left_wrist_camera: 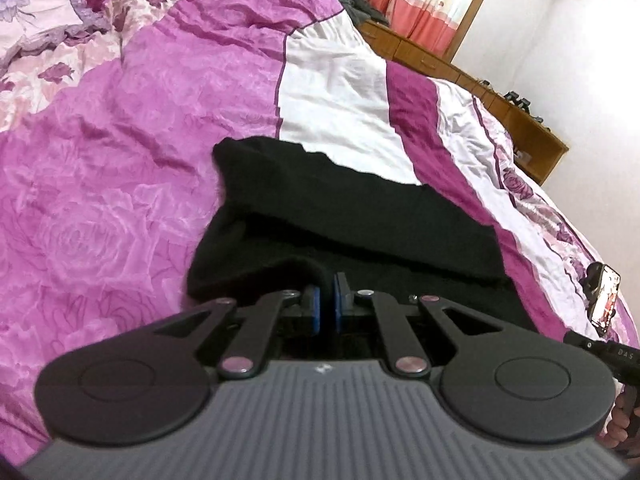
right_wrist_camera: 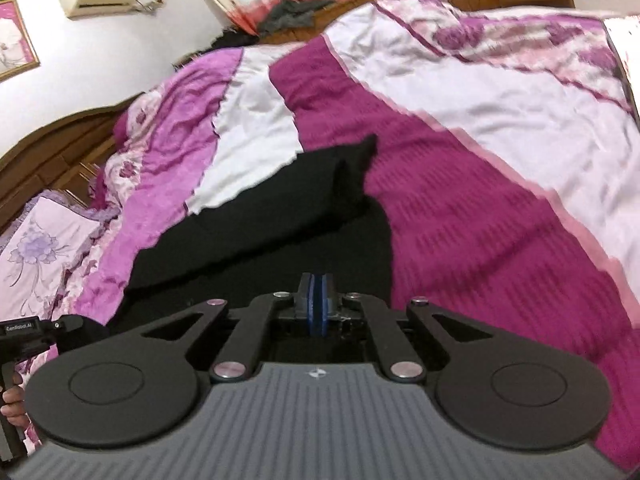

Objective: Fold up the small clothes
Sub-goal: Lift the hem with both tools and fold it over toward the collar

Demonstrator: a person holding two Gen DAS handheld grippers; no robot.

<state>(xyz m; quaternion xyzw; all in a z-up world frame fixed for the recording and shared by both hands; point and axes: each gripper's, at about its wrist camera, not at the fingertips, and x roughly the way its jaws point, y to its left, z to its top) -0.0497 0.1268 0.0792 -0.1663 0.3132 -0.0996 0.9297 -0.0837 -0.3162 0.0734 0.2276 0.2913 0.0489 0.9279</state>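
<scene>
The black garment (left_wrist_camera: pixel 344 216) lies on the bed's purple floral quilt (left_wrist_camera: pixel 120 168), partly doubled over itself. The left gripper (left_wrist_camera: pixel 327 300) pinches a raised fold at the near hem, pads almost together. The right gripper (right_wrist_camera: pixel 318 306) is clenched, its 2 pads pressed flat; whether cloth sits between them cannot be told. Risk: the left pinch holds only a thin ridge, so a quick lift may let it slip. The dark fabric also hides layer edges, inviting a grasp of 2 layers.
</scene>
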